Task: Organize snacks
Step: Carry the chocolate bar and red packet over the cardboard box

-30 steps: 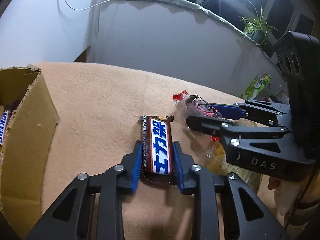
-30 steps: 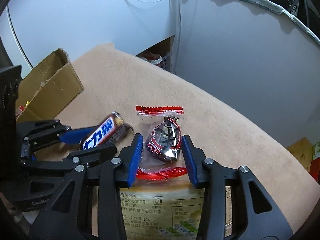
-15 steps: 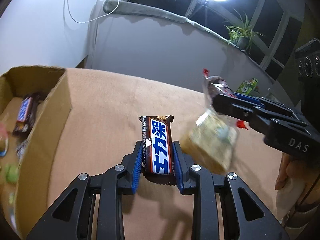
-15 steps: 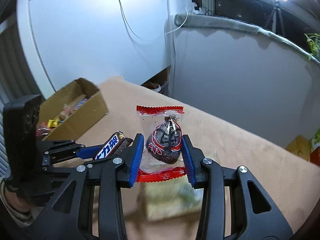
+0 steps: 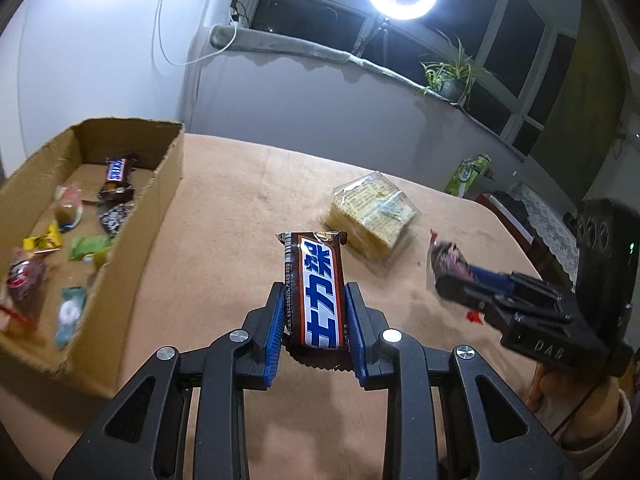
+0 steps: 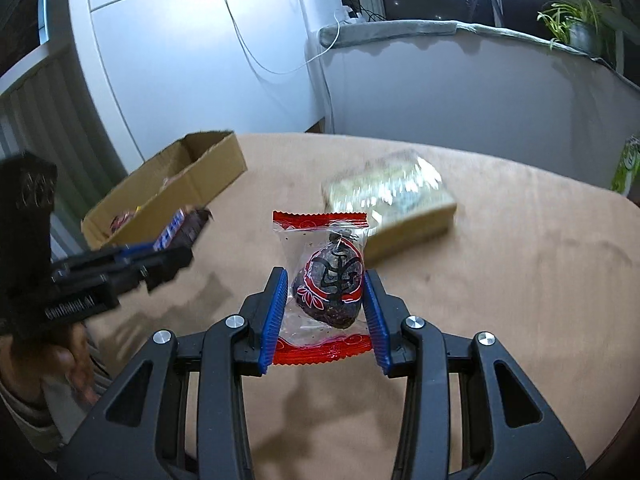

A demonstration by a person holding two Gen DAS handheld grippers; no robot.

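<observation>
Left gripper (image 5: 314, 312) clamping chocolate bar (image 5: 314, 292), right gripper (image 6: 325, 304) pinching wrapped candy (image 6: 328, 284); slippery wrappers risking drops short of cardboard box (image 5: 140, 216)

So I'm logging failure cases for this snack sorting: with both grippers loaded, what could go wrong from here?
The left gripper holds the chocolate bar only by its lower end, so it might pivot or slip on the way to the cardboard box. The right gripper pinches the wrapped candy through loose film, which might slide. With the box off to the left, the grippers may crowd each other there.
</observation>
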